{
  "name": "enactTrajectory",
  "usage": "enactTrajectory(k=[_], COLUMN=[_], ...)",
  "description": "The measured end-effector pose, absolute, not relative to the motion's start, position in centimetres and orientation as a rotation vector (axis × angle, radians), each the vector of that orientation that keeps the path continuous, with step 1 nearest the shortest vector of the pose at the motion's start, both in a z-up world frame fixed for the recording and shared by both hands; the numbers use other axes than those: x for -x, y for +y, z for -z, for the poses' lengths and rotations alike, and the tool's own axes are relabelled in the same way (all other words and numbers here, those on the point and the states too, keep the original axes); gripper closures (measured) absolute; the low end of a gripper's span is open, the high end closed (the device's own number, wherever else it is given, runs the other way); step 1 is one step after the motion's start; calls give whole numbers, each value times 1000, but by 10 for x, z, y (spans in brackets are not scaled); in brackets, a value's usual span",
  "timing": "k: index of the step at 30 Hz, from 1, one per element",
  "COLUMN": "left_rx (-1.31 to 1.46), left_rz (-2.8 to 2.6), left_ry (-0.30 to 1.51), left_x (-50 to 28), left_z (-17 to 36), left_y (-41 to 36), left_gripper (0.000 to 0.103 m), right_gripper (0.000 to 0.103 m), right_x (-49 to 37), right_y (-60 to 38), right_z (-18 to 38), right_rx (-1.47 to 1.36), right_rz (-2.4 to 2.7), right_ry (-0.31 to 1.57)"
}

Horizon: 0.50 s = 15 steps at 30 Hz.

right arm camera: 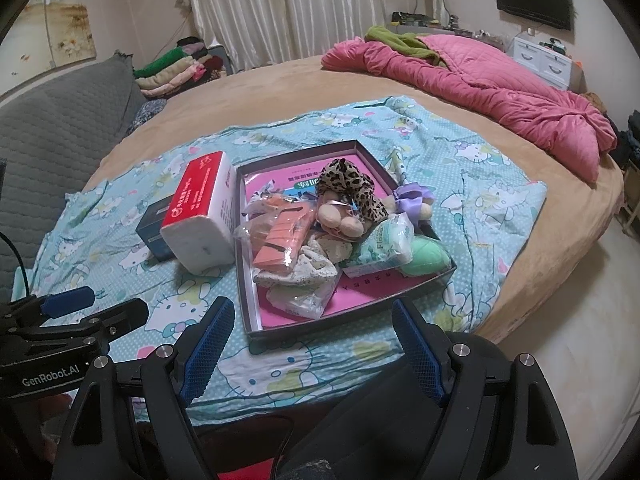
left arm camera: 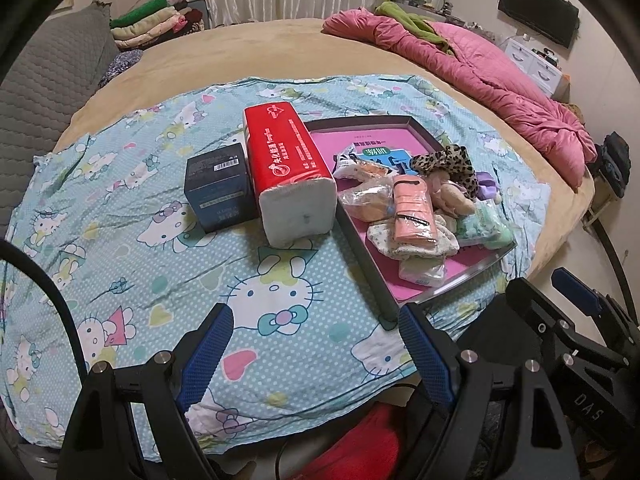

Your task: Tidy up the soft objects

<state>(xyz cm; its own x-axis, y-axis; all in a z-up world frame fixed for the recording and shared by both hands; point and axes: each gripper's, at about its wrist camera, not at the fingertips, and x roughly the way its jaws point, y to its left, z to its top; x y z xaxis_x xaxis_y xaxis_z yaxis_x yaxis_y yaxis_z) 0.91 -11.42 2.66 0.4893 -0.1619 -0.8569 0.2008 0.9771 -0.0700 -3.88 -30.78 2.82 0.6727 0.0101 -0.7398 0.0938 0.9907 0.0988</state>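
Several soft things are heaped in the shallow box lid point(right arm camera: 245, 264), the dark-rimmed tray with a pink floor that sits on the Hello Kitty sheet point(right arm camera: 492, 200); I take that lid as the landmark. Inside it lie a leopard-print scrunchie point(right arm camera: 348, 184) toward its far side, a small plush toy point(right arm camera: 340, 218) just in front of that, an orange packet in clear wrap point(right arm camera: 284, 240) near its middle, patterned socks point(right arm camera: 304, 272) toward its near edge, a green wipes pack point(right arm camera: 384, 248) and a mint-green soft lump point(right arm camera: 426, 260) at its right corner. Gathering them in one rimmed holder keeps loose, floppy items from spreading over the sheet, which looks like the sorting's purpose.

Just outside the lid's left wall stands the red tissue pack point(left arm camera: 288, 176), almost touching the rim, with a dark blue box point(left arm camera: 220, 188) on its far side from the lid. My guess is that the tissue pack, being soft, is the piece not yet put away, while the hard box is not part of the sorting.

Both tools hang short of the lid with nothing between their pads. The left gripper point(left arm camera: 316, 344) has its jaws spread wide over bare sheet, the lid's near-left corner just beyond its right finger and the tissue pack well ahead. The right gripper point(right arm camera: 316, 344) is likewise spread wide, aimed at the lid's near edge, the sock pile straight ahead.
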Motion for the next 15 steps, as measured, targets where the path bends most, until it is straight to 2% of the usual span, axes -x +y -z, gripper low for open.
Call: enactTrajectory(k=[15], left_rx=[-47], left_rz=[213], left_ry=[1045], left_x=[-9], left_z=[-24], left_y=[-116], left_gripper=[19], right_gripper=[21], right_x=[39], right_y=[-307], right_z=[-27], right_rx=[-132], right_rz=[44], right_ry=[835])
